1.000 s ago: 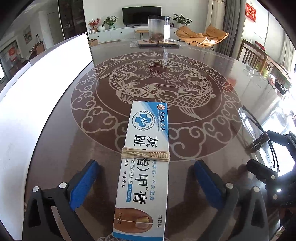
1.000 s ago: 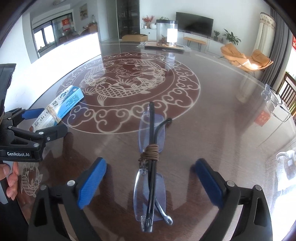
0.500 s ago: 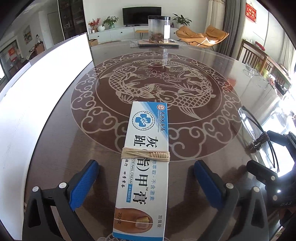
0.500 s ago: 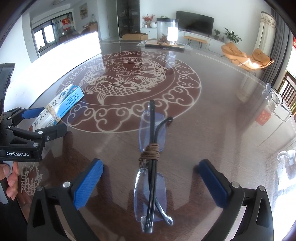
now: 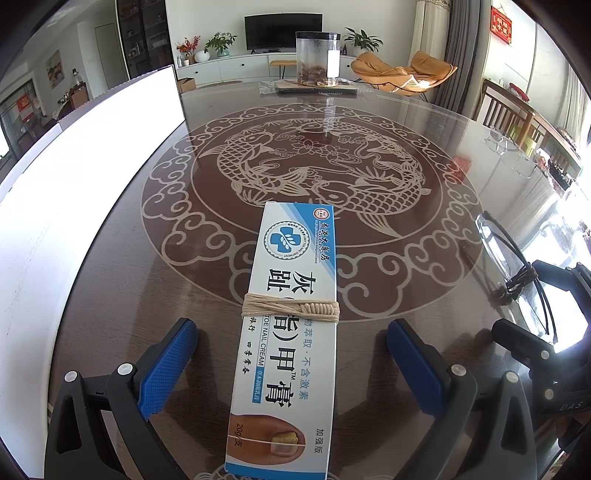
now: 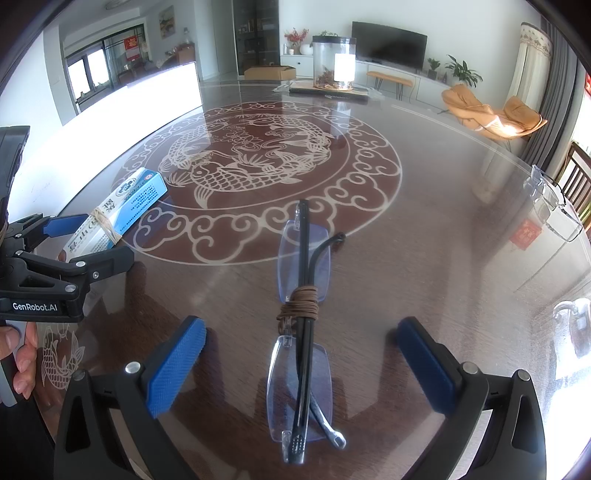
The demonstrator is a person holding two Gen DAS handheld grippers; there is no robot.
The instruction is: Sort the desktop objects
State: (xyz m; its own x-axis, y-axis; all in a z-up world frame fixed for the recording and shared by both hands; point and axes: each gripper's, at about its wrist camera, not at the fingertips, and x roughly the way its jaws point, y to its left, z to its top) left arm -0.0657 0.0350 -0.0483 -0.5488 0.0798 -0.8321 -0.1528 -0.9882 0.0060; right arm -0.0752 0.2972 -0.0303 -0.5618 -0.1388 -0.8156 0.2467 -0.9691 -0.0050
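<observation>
Near end of cream box (image 5: 284,369) cut off at bottom frame edge. Small print too fine to read. Glasses (image 5: 517,273) partly hidden behind right tool (image 5: 546,354), far right.

Glossy dark bench (image 5: 122,295) with a pale carp-and-cloud pattern, glare spread along its right edge. At the far end, a clear jar (image 5: 317,59); behind it a white wall with a dark television (image 5: 282,32) above a low white cabinet (image 5: 229,68), potted plants (image 5: 220,41), and an orange lounge chair (image 5: 402,72) beside grey curtains (image 5: 452,51). To the left, bright windows (image 6: 94,72) and dark shelving (image 6: 255,35); to the right, wooden chairs (image 5: 506,114).
</observation>
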